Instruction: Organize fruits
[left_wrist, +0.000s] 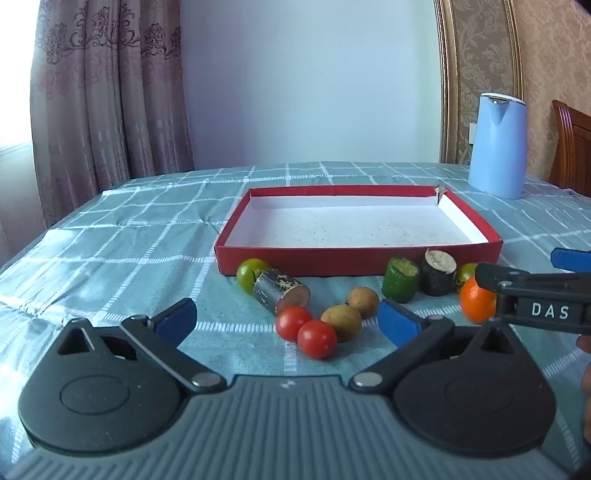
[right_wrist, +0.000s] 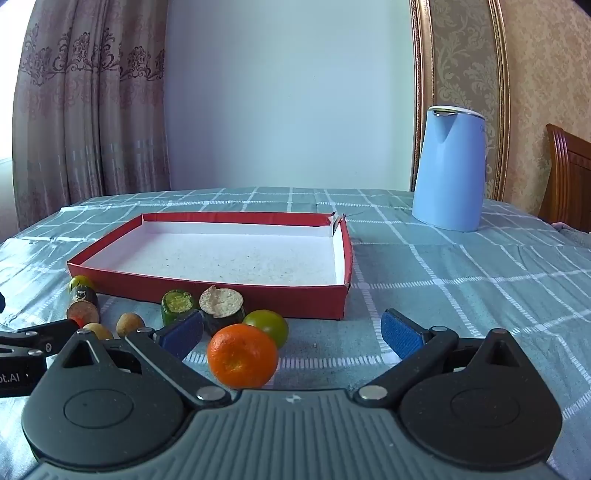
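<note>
Though dimpled and round, orange (right_wrist: 242, 356) beside smooth green tomato (right_wrist: 267, 326).

A red box (left_wrist: 354, 260) with a white inside sits flat on the table, and nothing is in it. The fruits lie in front of it. At about 7 o'clock from the box are a green tomato (left_wrist: 250, 274), a dark stub (left_wrist: 280, 295) on its side, two red tomatoes (left_wrist: 306, 332) touching, and two brown fruits (left_wrist: 351, 314). At 5 o'clock stand a green stub (left_wrist: 400, 280) and a dark stub (left_wrist: 439, 273), with another green tomato (right_wrist: 267, 325) and an orange (right_wrist: 242, 355) just beside them.
</note>
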